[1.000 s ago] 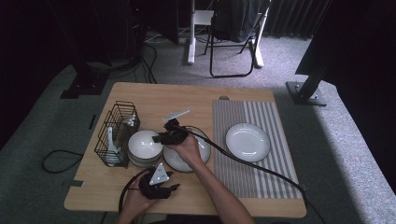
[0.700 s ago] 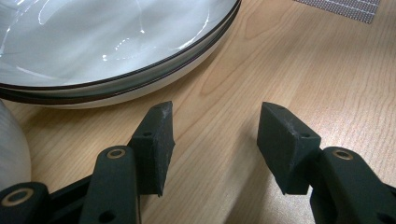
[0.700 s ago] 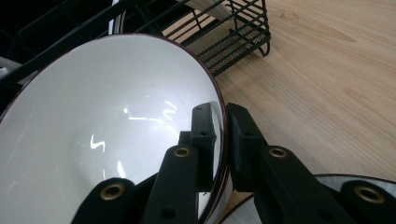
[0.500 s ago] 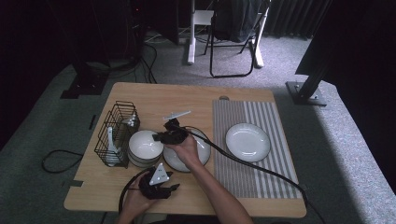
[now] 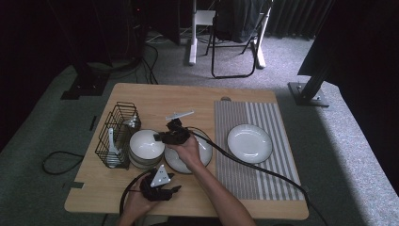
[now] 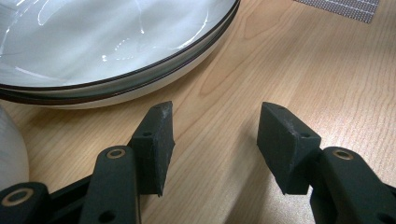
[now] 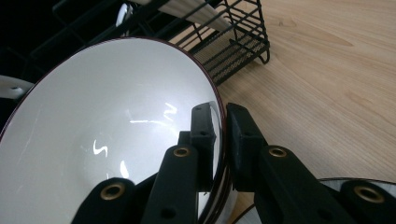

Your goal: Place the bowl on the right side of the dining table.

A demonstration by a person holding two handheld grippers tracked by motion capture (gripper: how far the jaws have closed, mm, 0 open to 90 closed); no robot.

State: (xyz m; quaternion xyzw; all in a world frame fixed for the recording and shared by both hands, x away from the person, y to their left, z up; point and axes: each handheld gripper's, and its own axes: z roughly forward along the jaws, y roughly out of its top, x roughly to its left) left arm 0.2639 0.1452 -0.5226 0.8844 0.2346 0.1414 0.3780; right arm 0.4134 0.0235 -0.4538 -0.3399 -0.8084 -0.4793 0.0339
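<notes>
A stack of white bowls (image 5: pixel 146 146) with dark rims stands left of centre on the wooden table. My right gripper (image 5: pixel 161 137) reaches over from the right and is shut on the top bowl (image 7: pixel 107 121): in the right gripper view my right gripper (image 7: pixel 221 126) has one jaw inside the rim and one outside. My left gripper (image 5: pixel 173 189) lies low near the table's front edge, and my left gripper (image 6: pixel 215 135) is open over bare wood. Just beyond it lies a white plate (image 6: pixel 116 37), the plate (image 5: pixel 207 153) under my right hand.
A black wire basket (image 5: pixel 115 134) with white utensils stands left of the bowls, close behind them (image 7: pixel 229 42). A striped mat (image 5: pixel 256 169) on the right carries a second white plate (image 5: pixel 249 142). A chair and stands are on the floor beyond the table.
</notes>
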